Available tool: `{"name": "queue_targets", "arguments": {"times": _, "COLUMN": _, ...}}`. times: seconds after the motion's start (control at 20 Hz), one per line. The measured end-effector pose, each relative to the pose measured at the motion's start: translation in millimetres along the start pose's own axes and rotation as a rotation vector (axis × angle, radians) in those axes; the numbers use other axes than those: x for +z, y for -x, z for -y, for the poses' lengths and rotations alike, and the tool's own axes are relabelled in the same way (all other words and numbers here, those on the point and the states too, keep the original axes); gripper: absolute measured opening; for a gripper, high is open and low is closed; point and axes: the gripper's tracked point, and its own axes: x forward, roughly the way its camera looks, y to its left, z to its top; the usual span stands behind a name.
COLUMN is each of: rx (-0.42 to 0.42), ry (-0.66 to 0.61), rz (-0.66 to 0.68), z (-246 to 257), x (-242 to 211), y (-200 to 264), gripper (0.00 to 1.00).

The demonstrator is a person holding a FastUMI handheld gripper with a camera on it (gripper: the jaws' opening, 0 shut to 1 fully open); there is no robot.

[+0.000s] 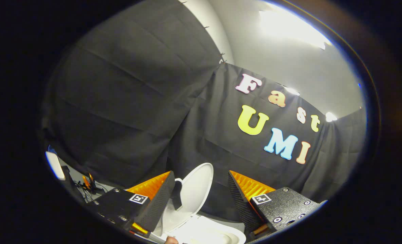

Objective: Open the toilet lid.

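The gripper (199, 189) is tilted upward, so most of what lies ahead of it is the booth's black cloth wall (136, 101), with a pale ceiling (272, 61) and bright ceiling lights (289, 27) above the cloth's top edge. The jaws are released, standing well apart with a wide gap between them and pressing on nothing. In that gap sits the toilet lid (197, 189), white and oval, raised to a steep, nearly upright angle and leaning back toward the cloth wall. Its edge lies just beside the left finger (160, 200), whose tip overlaps part of it; whether the two actually touch cannot be told. The right finger (238, 200) stands clear of the lid. Below the lid, between the bases of the fingers, the white toilet seat (207, 232) and the rim of the bowl show, uncovered. A small part of a fingertip of a person's hand (171, 240) peeks in at the very bottom, just below the lid. Off to the left, beyond the left finger, a low surface (102, 187) carries some dark cables and small orange-tipped items, too small to tell apart, and a white rounded object (55, 165) stands near them.
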Motion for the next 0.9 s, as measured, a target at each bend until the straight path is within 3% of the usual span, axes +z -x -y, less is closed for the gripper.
{"name": "queue_targets", "arguments": {"times": 0.15, "rx": -0.042, "ry": -0.082, "rz": 0.040, "z": 47, "x": 30, "y": 13, "gripper": 0.95}}
{"name": "queue_targets", "arguments": {"times": 0.4, "rx": -0.099, "ry": -0.143, "rz": -0.003, "z": 136, "x": 31, "y": 24, "gripper": 0.95}}
{"name": "queue_targets", "arguments": {"times": 0.6, "rx": -0.099, "ry": -0.256, "rz": 0.015, "z": 191, "x": 12, "y": 34, "gripper": 0.95}}
{"name": "queue_targets", "arguments": {"times": 0.9, "rx": -0.162, "ry": -0.410, "rz": 0.018, "z": 284, "x": -42, "y": 49, "gripper": 0.95}}
